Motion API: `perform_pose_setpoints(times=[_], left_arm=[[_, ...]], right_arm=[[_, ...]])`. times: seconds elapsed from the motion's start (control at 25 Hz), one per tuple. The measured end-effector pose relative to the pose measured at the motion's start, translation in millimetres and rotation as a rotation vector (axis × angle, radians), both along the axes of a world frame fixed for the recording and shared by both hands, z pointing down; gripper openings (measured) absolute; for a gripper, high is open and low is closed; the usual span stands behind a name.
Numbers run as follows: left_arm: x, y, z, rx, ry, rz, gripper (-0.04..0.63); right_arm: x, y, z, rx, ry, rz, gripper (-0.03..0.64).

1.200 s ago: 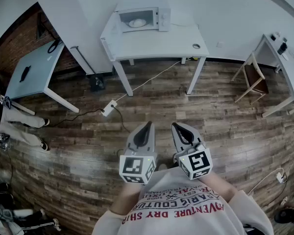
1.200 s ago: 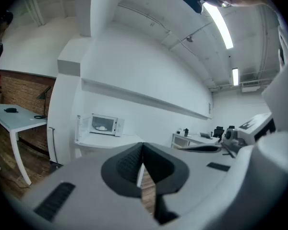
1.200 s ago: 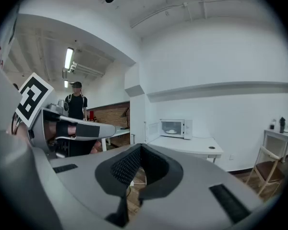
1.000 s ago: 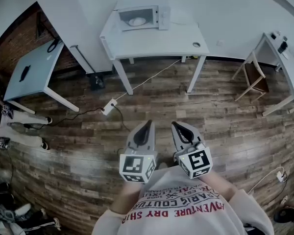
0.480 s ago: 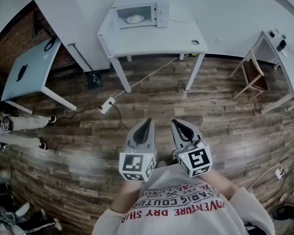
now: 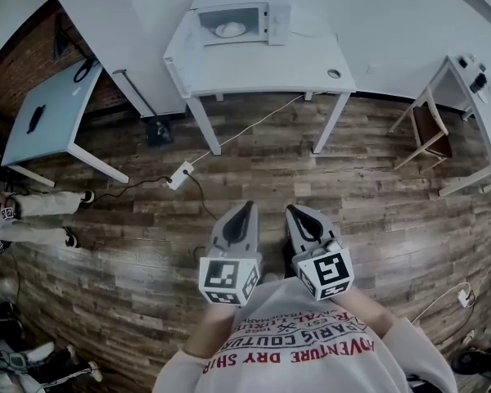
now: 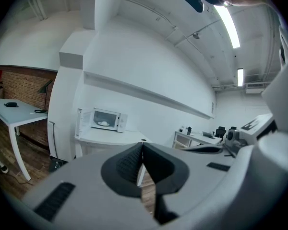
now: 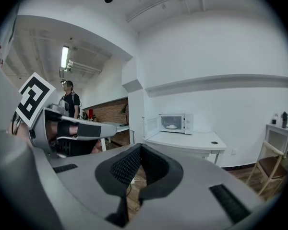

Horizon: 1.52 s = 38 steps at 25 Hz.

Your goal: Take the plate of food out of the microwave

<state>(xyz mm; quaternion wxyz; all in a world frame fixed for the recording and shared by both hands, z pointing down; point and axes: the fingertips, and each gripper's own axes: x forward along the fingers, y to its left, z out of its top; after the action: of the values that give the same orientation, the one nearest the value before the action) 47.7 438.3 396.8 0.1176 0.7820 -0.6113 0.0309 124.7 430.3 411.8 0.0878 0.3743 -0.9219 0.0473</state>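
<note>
Scarcely anything has altered in the last second. The left gripper (image 6: 244, 213) and right gripper (image 6: 299, 214) remain closed on nothing, held at the chest. The plate (image 6: 229, 29) sits inside the open microwave (image 6: 244, 21) on the counter (image 6: 262, 64), well apart from both. Judgement: the approach has barely begun.
</note>
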Motion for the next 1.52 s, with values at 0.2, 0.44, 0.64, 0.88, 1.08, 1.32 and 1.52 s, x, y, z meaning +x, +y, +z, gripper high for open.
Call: perform_pose_setpoints(times=[0.2,0.44,0.64,0.88,1.08,1.32,1.52], left_arm=[[-4,-56,4,-0.012,-0.013,-0.037,0.006],[-2,-144,-1,-0.010,-0.037,-0.067,0.006],[1,-223,-8,-0.008,-0.010,-0.118,0.006],[13,-301,-9,-0.006,0.031,-0.147,0.006],[14,-339,2,-0.039,0.034,-0.144,0.006],[-10,-391,13,-0.054,0.042,-0.141,0.006],[-37,-456,16,-0.045,0.056,-0.096,0.006]], right_arm=[[-2,-61,1,-0.004,-0.017,-0.026,0.011],[-1,-159,-11,0.005,-0.037,-0.057,0.011],[5,-242,-25,0.022,-0.038,-0.099,0.011],[20,-324,-26,0.027,-0.026,-0.119,0.011],[23,-368,-15,-0.012,-0.022,-0.105,0.011],[-1,-416,-4,-0.021,-0.005,-0.109,0.011],[-26,-473,0,-0.011,0.009,-0.064,0.011]])
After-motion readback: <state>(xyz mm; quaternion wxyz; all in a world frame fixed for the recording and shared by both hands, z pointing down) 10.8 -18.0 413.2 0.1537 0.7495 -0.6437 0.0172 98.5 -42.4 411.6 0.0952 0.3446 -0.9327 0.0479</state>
